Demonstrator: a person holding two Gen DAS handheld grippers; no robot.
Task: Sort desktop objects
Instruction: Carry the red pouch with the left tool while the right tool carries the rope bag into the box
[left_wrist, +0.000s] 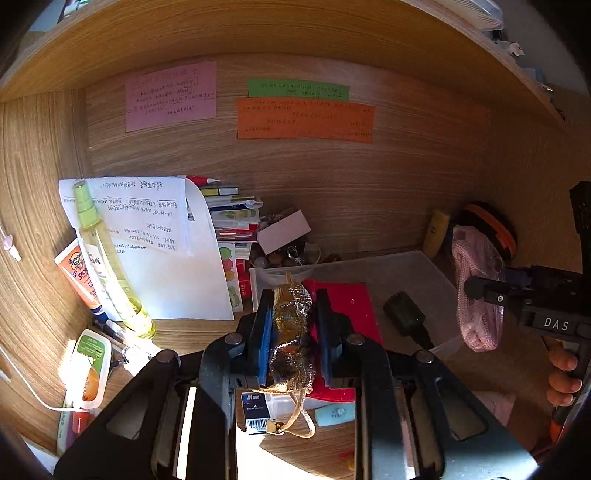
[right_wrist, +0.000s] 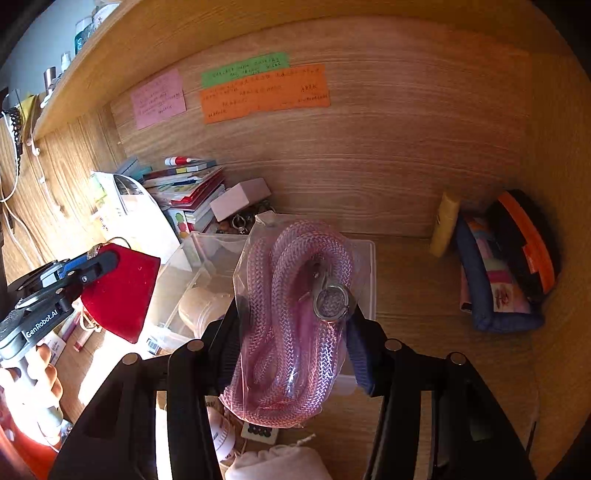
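- Left wrist view shows a wooden desk alcove (left_wrist: 369, 192) with a pink note (left_wrist: 170, 96), a green note (left_wrist: 298, 88) and an orange note (left_wrist: 306, 119) stuck on its back wall.
- Clear plastic bin (left_wrist: 417, 266) sits on the desk, below and just ahead of both grippers.
- Stack of books (right_wrist: 188, 188) stands to the left of the bin, with a sheet of handwritten paper (left_wrist: 162, 236) leaning on it.
- Yellow spray bottle (left_wrist: 107, 258) leans tilted against that paper.
- Left gripper (left_wrist: 291, 325) is clamped on a gold mesh pouch (left_wrist: 291, 332) together with a red velvet pouch (left_wrist: 351, 306), both held above the bin's near-left part.
- Right gripper (right_wrist: 295, 332) is clamped on a clear bag of pink braided cord (right_wrist: 295, 321) with a metal clasp (right_wrist: 330, 301), held over the bin.
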